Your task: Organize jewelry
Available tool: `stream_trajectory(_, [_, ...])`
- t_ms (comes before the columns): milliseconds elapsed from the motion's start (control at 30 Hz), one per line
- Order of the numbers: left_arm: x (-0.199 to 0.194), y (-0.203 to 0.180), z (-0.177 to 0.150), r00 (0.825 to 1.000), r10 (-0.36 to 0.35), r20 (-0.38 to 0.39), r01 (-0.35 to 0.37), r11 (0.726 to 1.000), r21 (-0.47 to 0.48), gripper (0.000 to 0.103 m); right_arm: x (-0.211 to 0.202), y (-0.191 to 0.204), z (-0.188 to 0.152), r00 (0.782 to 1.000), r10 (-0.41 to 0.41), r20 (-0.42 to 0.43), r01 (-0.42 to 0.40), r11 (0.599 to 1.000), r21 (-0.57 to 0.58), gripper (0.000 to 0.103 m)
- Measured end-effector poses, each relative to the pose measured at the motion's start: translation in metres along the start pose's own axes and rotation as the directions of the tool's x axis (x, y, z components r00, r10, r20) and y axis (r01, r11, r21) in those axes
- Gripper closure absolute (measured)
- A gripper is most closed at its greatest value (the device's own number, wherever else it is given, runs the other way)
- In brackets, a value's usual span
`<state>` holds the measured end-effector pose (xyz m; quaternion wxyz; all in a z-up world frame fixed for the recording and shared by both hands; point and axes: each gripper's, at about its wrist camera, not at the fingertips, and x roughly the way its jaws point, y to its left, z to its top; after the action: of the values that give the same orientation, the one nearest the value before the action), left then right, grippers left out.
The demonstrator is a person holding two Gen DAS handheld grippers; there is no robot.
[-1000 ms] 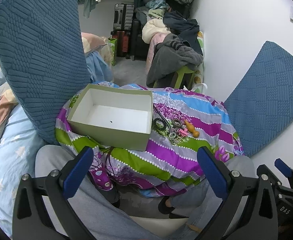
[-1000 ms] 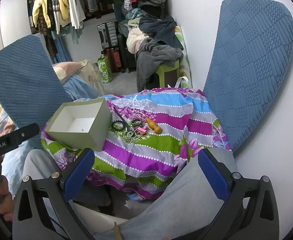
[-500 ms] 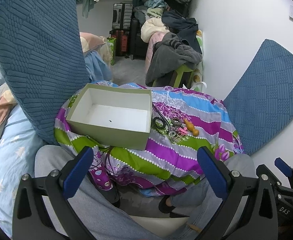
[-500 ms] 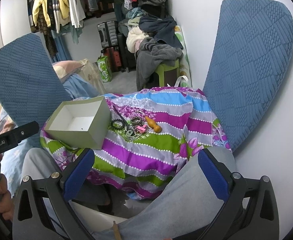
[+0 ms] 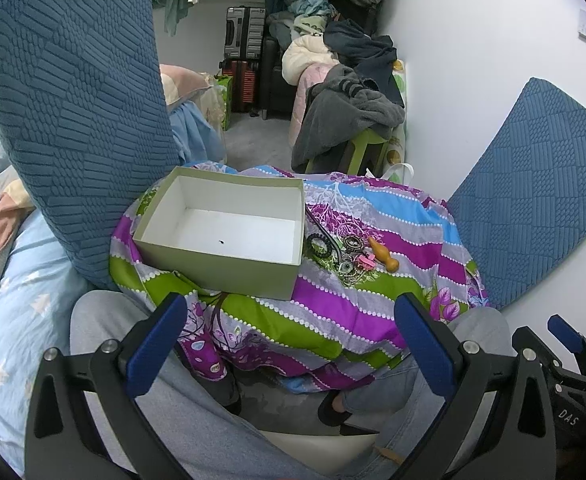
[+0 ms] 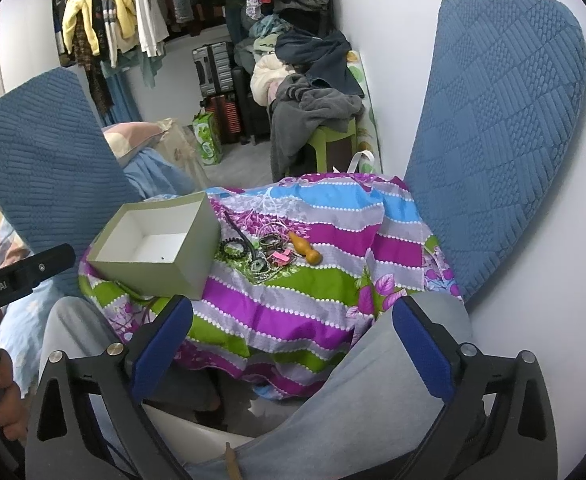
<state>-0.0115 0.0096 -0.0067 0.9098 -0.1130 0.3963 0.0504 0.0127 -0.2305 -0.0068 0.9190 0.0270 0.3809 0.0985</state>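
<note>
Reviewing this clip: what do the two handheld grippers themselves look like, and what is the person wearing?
Both the left gripper and the right gripper have black angular frames with triangular cutouts and silver bolts, and their fingers carry blue pads. Seen from the right wrist view, the left gripper's black body bears white lettering, only partly readable. The right unit's body in the left wrist view reads "DAS". The person wears grey trousers.

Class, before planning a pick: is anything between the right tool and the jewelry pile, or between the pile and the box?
Nothing visible blocks either path. The right tool is open; the jewelry pile lies uncovered beside the open box.
</note>
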Motion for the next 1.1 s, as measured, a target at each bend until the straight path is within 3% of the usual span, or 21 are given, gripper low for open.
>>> stream_trajectory(300, [-0.003, 0.001, 0.000, 1.000, 0.000, -0.004, 0.000, 1.000, 0.000, 0.000, 0.000, 0.002, 0.001, 1.000, 0.011, 0.015, -0.011, 1.000, -0.002, 0.005])
stream_trajectory(567, [0.002, -0.005, 0.006, 1.000, 0.008, 0.003, -0.008, 1.000, 0.010, 0.000, 0.001, 0.000, 0.003, 1.000, 0.005, 0.025, -0.006, 1.000, 0.001, 0.011])
stream_trajectory(1033, [0.017, -0.031, 0.032, 0.999, -0.048, 0.014, 0.047, 0.997, 0.060, 0.000, 0.015, -0.015, 0.029, 0.997, 0.036, 0.070, -0.035, 0.999, -0.014, 0.016])
stream_trajectory(1100, [0.025, -0.034, 0.034, 0.998, -0.054, 0.010, 0.053, 0.996, 0.065, 0.000, 0.023, -0.017, 0.031, 0.996, 0.042, 0.073, -0.040, 0.999, -0.025, 0.021])
